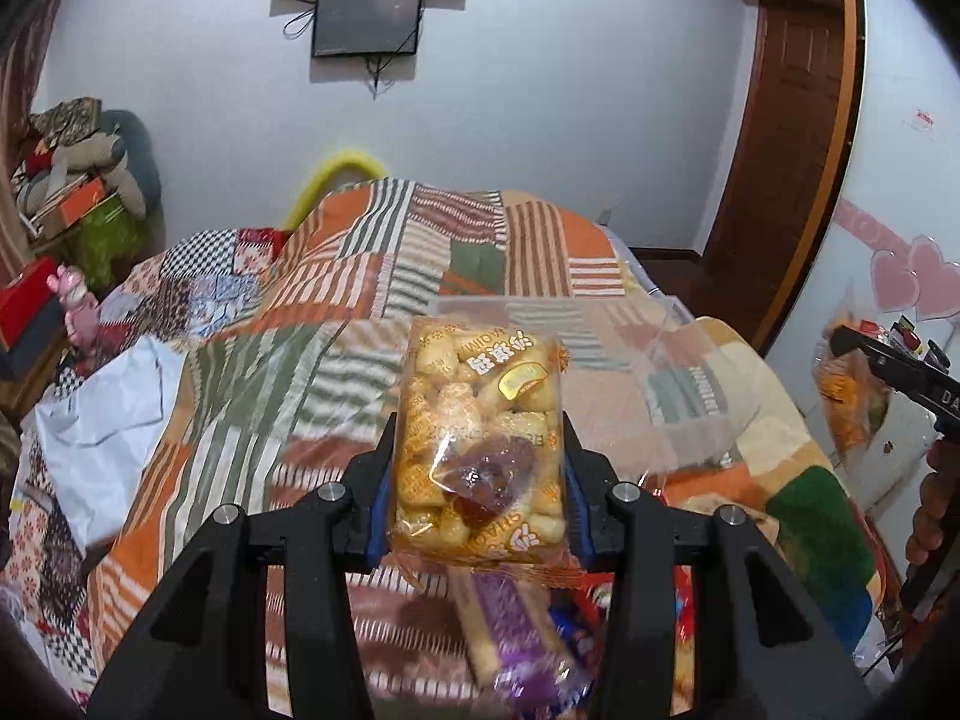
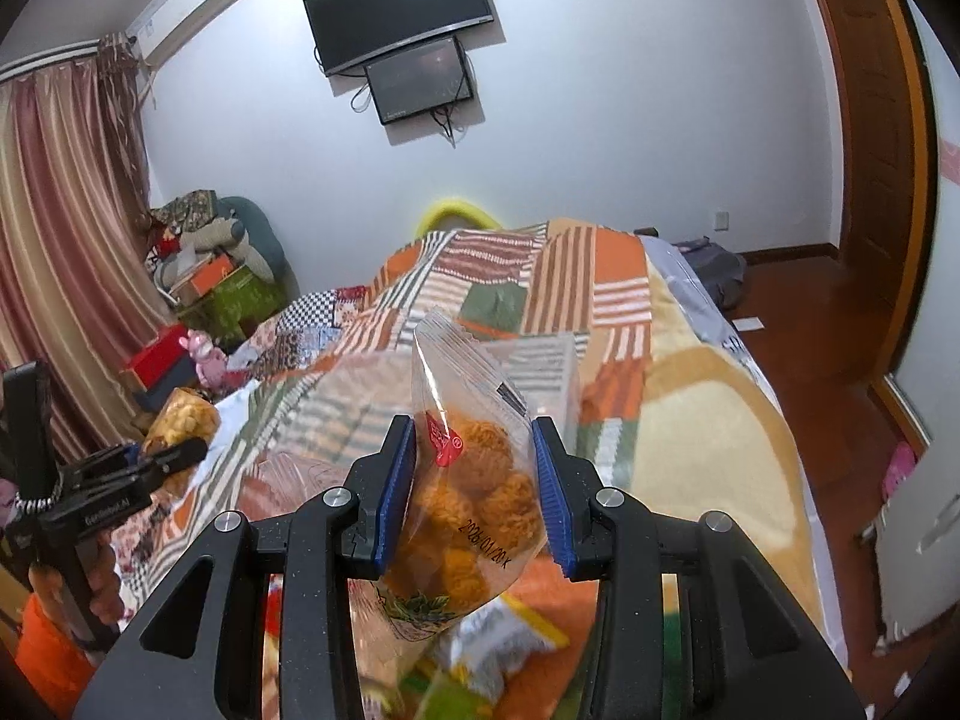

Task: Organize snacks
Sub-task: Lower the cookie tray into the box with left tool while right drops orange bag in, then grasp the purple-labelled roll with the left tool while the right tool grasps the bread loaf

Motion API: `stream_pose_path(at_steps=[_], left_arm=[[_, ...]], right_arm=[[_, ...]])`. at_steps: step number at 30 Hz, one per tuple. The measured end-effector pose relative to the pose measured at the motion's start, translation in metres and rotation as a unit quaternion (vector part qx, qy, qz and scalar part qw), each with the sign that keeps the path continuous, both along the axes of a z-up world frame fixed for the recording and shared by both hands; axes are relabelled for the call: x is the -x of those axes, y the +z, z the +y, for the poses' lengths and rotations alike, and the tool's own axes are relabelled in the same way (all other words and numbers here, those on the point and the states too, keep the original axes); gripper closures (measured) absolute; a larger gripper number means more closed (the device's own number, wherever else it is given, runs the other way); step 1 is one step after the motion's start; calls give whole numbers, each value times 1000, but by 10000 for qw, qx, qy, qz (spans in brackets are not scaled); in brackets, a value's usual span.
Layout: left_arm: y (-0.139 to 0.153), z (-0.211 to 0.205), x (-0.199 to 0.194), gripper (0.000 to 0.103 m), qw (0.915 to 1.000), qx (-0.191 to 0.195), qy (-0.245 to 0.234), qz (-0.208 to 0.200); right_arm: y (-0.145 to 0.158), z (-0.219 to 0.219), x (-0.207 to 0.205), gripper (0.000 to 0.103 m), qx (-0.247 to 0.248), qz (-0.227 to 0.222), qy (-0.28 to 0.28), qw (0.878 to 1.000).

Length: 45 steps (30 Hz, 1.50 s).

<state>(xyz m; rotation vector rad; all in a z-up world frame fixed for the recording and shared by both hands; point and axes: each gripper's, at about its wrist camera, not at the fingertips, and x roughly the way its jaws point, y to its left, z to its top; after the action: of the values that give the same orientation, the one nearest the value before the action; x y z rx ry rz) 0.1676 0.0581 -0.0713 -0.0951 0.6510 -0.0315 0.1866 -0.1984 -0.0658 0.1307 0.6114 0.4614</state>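
My left gripper (image 1: 477, 480) is shut on a clear bag of yellow puffed snacks (image 1: 480, 420) and holds it above the bed. The same bag shows in the right wrist view (image 2: 180, 420), with the left gripper (image 2: 174, 456) at the far left. My right gripper (image 2: 474, 492) is shut on a clear bag of orange fried snack balls (image 2: 474, 492), lifted above the bed. It shows at the right edge of the left wrist view (image 1: 864, 354) with its bag (image 1: 846, 396). More snack packets lie below: a purple packet (image 1: 516, 630) and a white-and-yellow packet (image 2: 498, 642).
A patchwork blanket (image 1: 372, 276) covers the bed. A clear plastic box (image 2: 540, 366) stands on it ahead. A white sheet (image 1: 102, 420) lies at the left. Boxes and a pink toy (image 1: 75, 306) crowd the left side. A wooden door (image 1: 786, 138) is at the right.
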Motion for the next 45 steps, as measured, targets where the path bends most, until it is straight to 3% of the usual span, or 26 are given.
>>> stream_pose_path(at_steps=[9,18,26,35,42,45], left_arm=[[-5,-14,-47,58,9998,-54,-183,113],[-33,-21,-91,58,9982,-140,-256,521],[-56,-17,-121,58,9942,196,-371,994],[-69,-16,-128,57,9909,344,-334,1261],[-52,-18,-104,57,9933,298,-388,1047],[-41,-18,-92,57,9941,300,-405,964]], right_arm=[[0,15,-31,67,16,-42,-8,10000],[-18,35,-65,67,325,138,-94,9993],[-41,47,-88,67,695,491,-30,9964],[-54,54,-94,62,927,921,210,9912],[-38,49,-73,61,919,726,330,9926],[-27,42,-61,57,795,649,382,9940]])
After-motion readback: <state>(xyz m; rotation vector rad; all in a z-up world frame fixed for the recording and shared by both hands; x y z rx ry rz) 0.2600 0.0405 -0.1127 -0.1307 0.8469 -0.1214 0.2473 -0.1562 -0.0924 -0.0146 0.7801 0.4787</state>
